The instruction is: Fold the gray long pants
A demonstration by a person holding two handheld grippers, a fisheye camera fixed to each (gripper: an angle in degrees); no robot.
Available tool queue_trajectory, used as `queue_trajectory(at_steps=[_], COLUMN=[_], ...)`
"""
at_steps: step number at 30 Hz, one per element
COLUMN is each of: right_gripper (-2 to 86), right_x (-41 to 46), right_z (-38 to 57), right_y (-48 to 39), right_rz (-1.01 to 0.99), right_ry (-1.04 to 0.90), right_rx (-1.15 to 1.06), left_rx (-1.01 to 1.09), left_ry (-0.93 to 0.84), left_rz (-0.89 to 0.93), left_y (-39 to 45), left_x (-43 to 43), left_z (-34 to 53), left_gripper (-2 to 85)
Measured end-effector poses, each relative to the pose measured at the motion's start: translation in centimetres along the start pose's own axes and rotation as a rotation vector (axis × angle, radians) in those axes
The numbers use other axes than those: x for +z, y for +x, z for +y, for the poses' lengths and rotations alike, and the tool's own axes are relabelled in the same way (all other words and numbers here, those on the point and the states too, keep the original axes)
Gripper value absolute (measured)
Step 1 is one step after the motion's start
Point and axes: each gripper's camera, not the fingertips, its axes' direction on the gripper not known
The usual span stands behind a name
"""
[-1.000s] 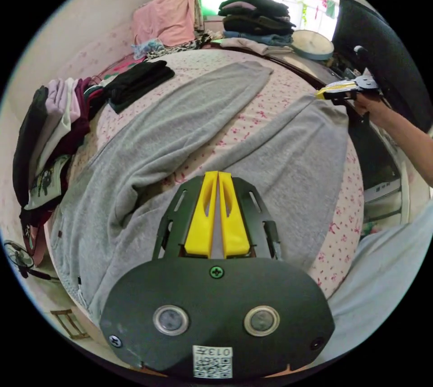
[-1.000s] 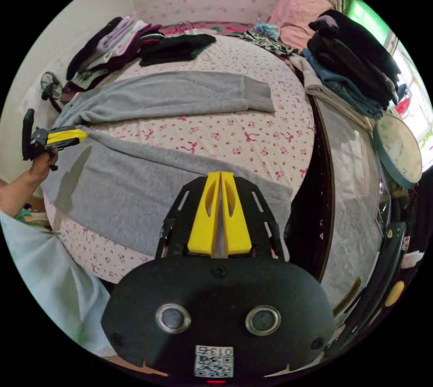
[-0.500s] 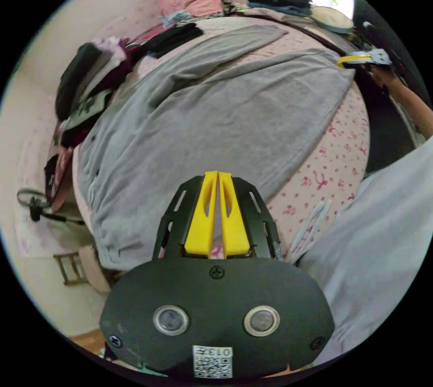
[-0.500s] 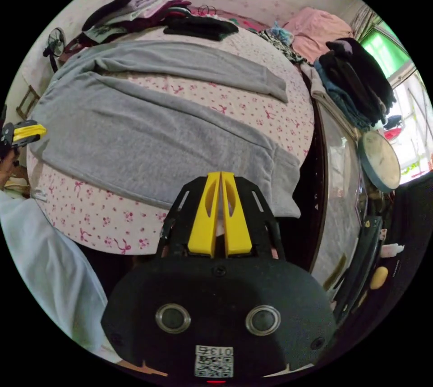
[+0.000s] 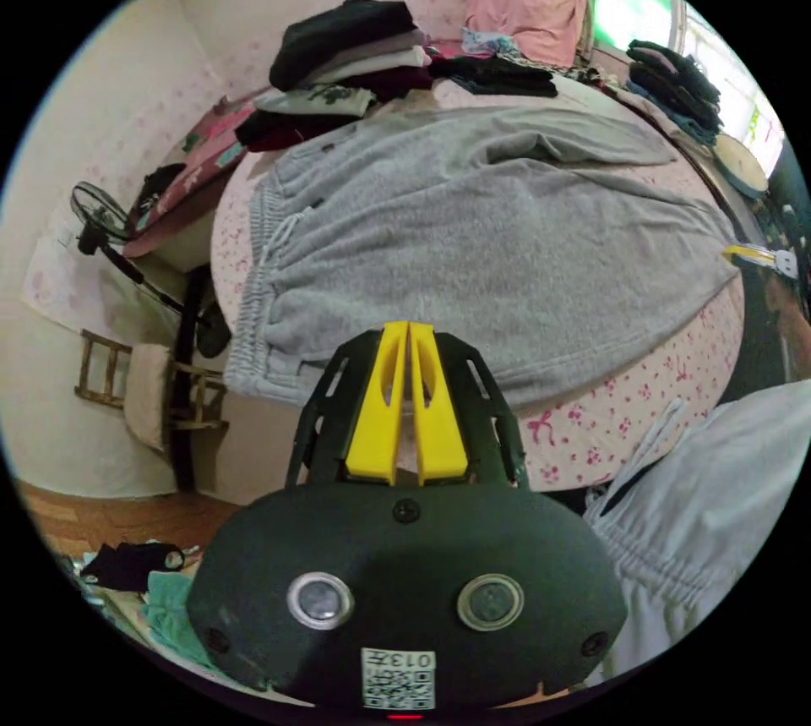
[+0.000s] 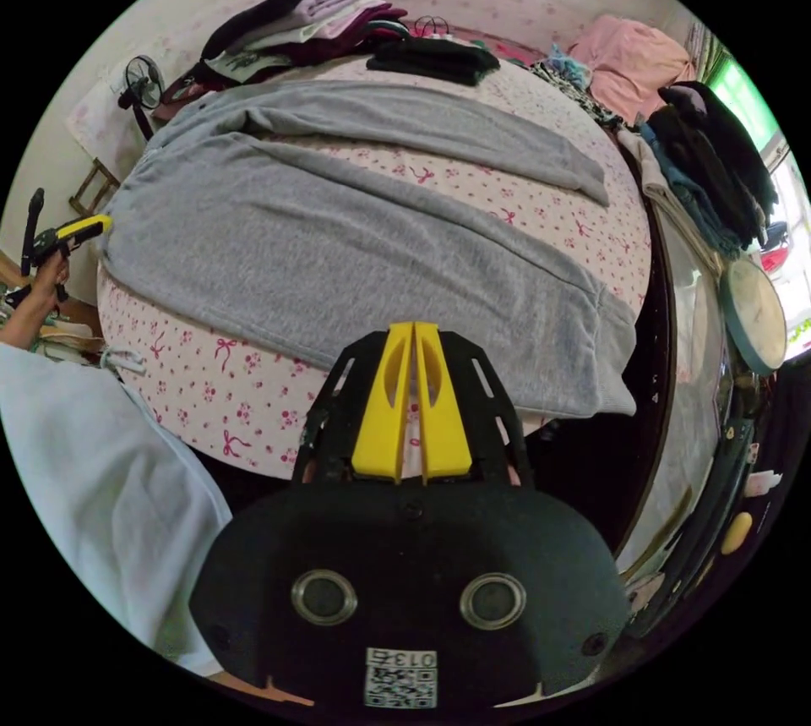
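The gray long pants (image 5: 507, 253) lie spread flat on the bed, waistband toward the fan and the two legs apart in a V (image 6: 338, 236). My left gripper (image 5: 409, 327) is shut and hangs off the bed's near edge by the waist end. It also appears in the right gripper view, held in a hand beside the waist corner (image 6: 100, 224). My right gripper (image 6: 412, 327) is shut too, off the near edge by the near leg's hem. The left gripper view shows it next to that hem (image 5: 733, 252). I see no cloth between either pair of jaws.
The bed has a pink flowered sheet (image 6: 220, 388). Folded clothes are stacked at its far side (image 5: 346, 58), with a black folded garment (image 6: 431, 58) and a dark pile (image 6: 710, 151). A fan (image 5: 101, 210) and a wooden stool (image 5: 160, 396) stand past the waist end. The person's pale clothing (image 6: 93, 464) is close by.
Both grippers have drawn back from over the pants to beyond the bed's near edge. The waist end, lifted a second ago, now lies flat, and the near leg lies wider.
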Motion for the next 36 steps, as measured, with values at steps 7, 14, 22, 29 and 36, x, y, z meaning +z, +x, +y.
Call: queue_trajectory(at_steps=[7,14,22,29,36], right_gripper=[0.2,0.0,0.6,5.2,8.1], right_x=[1.6,0.5,0.0,3.9,7.4], right_z=[-1.3,-3.5,-13.7,-27.3,-38.3], right_y=[0.6,4.1,10.2,15.2,17.7], right_rz=[0.105,0.013,-0.097,-0.095,-0.024], right_ry=[-0.046,-0.009,0.116,0.085,-0.083], right_rx=[0.03,0.095,0.047,-0.036,-0.237], left_rx=[-0.092,-0.209,-0.025,0.208,0.496], left_ry=[-0.137,0.02,-0.02,-0.062,-0.287], left_rz=[-0.011,0.021,-0.048,-0.128,-0.114], left_y=[-6.3,-9.9,-11.1,-10.9,-10.2], left_x=[3.2,-1.5,0.7,5.8,10.7], left_z=[1.4,-0.5,-16.5,-33.0,-39.5], left_gripper=[-0.3,-0.3,0.2,7.0,9.0])
